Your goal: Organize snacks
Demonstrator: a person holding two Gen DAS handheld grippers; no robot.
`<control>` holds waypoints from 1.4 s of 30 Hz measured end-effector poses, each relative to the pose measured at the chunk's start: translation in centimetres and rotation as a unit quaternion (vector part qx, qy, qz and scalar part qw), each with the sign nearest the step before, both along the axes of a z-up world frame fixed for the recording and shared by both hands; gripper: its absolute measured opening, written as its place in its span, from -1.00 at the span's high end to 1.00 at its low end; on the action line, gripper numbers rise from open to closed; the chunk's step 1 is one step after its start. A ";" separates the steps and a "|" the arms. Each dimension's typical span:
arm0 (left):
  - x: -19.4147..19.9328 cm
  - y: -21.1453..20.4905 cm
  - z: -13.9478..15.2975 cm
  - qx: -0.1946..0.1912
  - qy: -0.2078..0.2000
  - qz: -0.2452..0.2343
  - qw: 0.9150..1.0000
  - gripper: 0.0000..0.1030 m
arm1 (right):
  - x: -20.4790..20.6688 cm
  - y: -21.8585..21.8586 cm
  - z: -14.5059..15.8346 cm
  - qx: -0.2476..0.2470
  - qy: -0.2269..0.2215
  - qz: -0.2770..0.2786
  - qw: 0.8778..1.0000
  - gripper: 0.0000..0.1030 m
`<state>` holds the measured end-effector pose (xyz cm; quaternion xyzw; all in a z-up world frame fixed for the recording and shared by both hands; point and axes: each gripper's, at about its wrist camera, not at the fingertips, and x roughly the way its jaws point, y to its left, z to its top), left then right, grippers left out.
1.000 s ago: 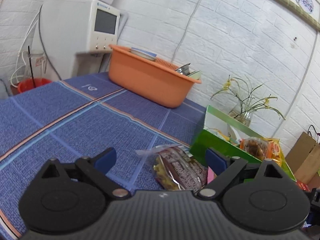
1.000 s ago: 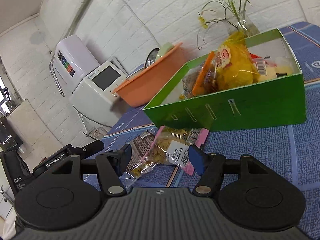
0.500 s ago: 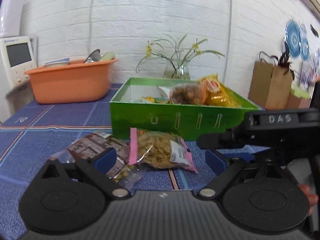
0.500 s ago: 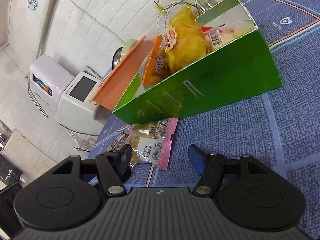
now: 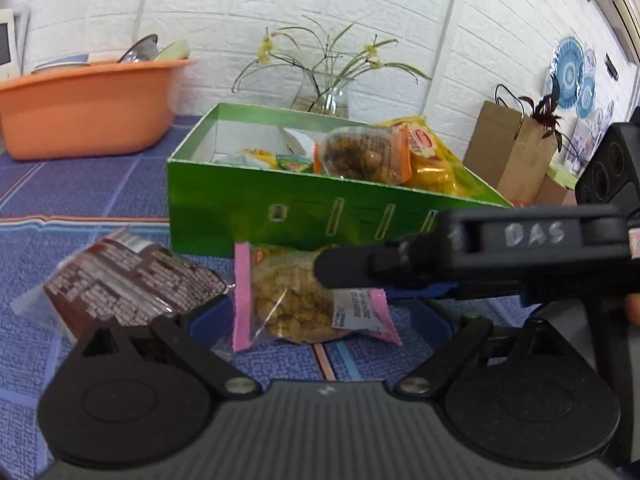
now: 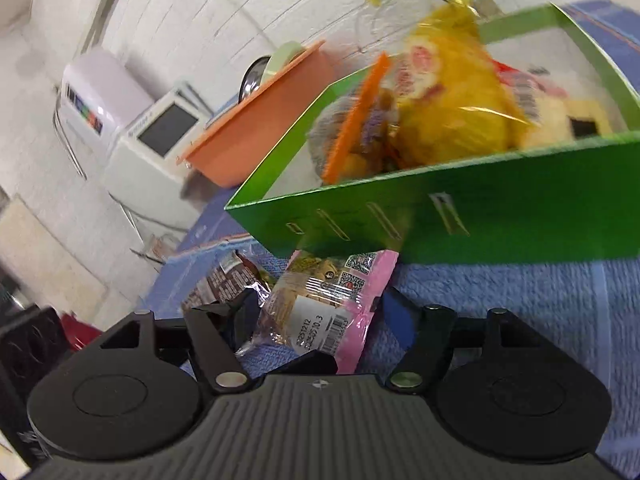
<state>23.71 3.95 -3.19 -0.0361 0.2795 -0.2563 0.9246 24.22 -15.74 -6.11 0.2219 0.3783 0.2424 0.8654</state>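
Note:
A green box (image 5: 248, 200) (image 6: 500, 216) on the blue tablecloth holds several snack packs, among them a yellow bag (image 5: 428, 156) (image 6: 452, 108) and an orange-edged pack (image 5: 364, 152). In front of it lie a pink-edged pack of yellow snacks (image 5: 296, 304) (image 6: 320, 304) and a brown pack (image 5: 128, 284) (image 6: 224, 276). My left gripper (image 5: 316, 320) is open, its jaws either side of the pink-edged pack. My right gripper (image 6: 316, 312) is open over the same pack; its body crosses the left wrist view (image 5: 480, 256).
An orange basin (image 5: 80, 108) (image 6: 256, 124) with dishes stands at the back left. A glass vase of flowers (image 5: 324, 96) is behind the box. A brown paper bag (image 5: 508, 156) stands to the right. A white appliance (image 6: 152, 132) stands beyond the basin.
Both grippers have closed in on the pink-edged pack. The left view swung right from the basin to face the green box. The right gripper now reaches across the left view.

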 end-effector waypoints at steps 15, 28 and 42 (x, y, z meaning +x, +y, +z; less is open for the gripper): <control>-2.6 -0.5 1.1 0.004 -0.020 -0.013 1.000 -0.31 | -2.9 1.7 3.3 -0.068 -0.090 0.020 0.993 -0.18; -7.3 0.9 5.1 -0.051 -0.108 0.025 0.993 -0.30 | -7.3 2.1 9.6 -0.048 -0.220 0.086 0.970 0.45; -7.2 0.0 7.8 -0.056 -0.130 0.006 0.990 -0.29 | -7.9 0.4 11.1 -0.013 -0.255 0.072 0.964 0.45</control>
